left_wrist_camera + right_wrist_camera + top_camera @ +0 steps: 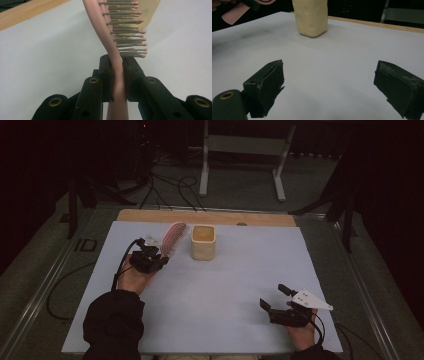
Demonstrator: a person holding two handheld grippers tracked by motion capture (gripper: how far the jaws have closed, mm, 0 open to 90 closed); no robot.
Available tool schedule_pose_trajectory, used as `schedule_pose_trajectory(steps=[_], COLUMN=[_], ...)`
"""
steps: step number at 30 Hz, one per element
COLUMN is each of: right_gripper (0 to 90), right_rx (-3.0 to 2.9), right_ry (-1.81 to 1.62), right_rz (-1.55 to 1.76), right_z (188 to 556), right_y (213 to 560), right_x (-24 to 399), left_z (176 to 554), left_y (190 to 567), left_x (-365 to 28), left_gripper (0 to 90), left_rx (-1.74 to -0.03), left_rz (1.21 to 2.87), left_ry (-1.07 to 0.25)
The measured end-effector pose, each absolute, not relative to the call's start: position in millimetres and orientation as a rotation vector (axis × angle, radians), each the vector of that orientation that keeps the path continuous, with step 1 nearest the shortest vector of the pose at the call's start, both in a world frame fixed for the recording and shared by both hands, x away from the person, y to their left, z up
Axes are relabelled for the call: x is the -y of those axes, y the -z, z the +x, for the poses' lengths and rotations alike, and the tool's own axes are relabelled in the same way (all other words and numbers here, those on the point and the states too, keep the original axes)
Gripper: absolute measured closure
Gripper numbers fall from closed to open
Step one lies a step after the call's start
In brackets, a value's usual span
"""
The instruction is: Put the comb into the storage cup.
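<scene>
The left tongs (pixel 117 75) clench the handle of a pink plastic hairbrush with metal bristles (pixel 113 37), held above the white worktop (pixel 220 290) just beside the cream square cup (pixel 203 242) near the far wooden edge. The right tongs (pixel 329 82) stand released with nothing between them, near the worktop's front right corner, with bare surface between them and the cup.

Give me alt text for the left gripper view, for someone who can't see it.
The left gripper is shut on the handle of a pink hairbrush, whose head rises away from the camera with its bristles pointing right. Behind it lies the white table, with a wooden strip along its far edge and part of a beige cup at top right.
</scene>
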State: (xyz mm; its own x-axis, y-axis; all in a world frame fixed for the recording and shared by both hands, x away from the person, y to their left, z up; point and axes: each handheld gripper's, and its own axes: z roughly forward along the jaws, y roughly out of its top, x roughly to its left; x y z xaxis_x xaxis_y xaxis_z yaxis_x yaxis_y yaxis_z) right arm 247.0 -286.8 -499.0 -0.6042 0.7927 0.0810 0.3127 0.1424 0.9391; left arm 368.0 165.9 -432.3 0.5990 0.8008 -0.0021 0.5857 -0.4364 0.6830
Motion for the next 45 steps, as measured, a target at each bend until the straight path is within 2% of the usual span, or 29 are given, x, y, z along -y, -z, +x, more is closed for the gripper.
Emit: schedule_pose_trajectory(steps=[7, 17, 33, 45], right_gripper=[9.0, 9.1, 9.1, 9.2], right_rx=[-1.998, -2.002, -2.030, -1.997], right_ry=[-1.457, -1.450, -1.405, -1.533], right_rz=[1.051, 1.051, 1.058, 1.092], right_z=[247.2, 247.3, 248.6, 257.5], right_y=[500.1, 501.1, 504.0, 487.1], right_x=[284.7, 283.0, 276.3, 284.6], left_z=[355.2, 335.9, 324.2, 315.6], left_y=[431.2, 431.3, 431.4, 431.1], left_x=[-171.5, -178.0, -177.8, -170.0], left_gripper=[79.2, 79.2, 79.2, 79.2], left_rx=[-1.056, -0.985, -0.915, -0.869], left_rz=[2.105, 2.098, 2.032, 2.048], left_ry=[-0.437, -0.438, -0.401, -0.406])
